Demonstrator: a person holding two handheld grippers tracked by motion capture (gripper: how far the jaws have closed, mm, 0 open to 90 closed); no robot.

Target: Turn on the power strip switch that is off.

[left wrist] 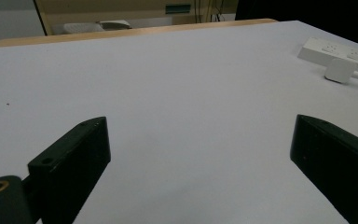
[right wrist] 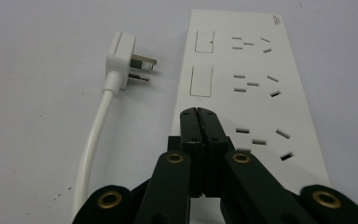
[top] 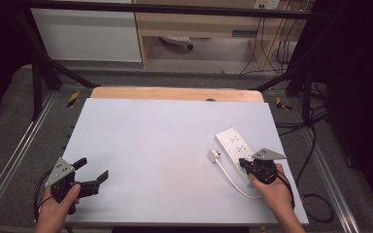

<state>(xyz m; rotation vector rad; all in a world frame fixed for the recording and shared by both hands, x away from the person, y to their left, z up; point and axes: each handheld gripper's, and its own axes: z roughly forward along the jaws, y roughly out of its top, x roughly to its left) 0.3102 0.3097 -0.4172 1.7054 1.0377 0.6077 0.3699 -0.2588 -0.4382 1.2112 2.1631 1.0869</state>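
Right hand-held gripper (right wrist: 199,116) jaws together over power strip (right wrist: 256,88); left hand-held gripper (top: 93,173) agape, idle. Plug (right wrist: 123,60) beside strip: grip its body squarely.

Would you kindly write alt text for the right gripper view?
The right gripper, jaws shut, hovers over a white plastic power strip on a pale grey table. The strip's white three-pin plug and cable lie alongside, unplugged.

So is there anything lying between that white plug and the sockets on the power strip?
Nothing visible. The plug lies on the table just beside the power strip, its prongs pointing toward it across a bare gap. The right hand-held gripper, jaws closed, sits over the strip's near end, clear of that gap.
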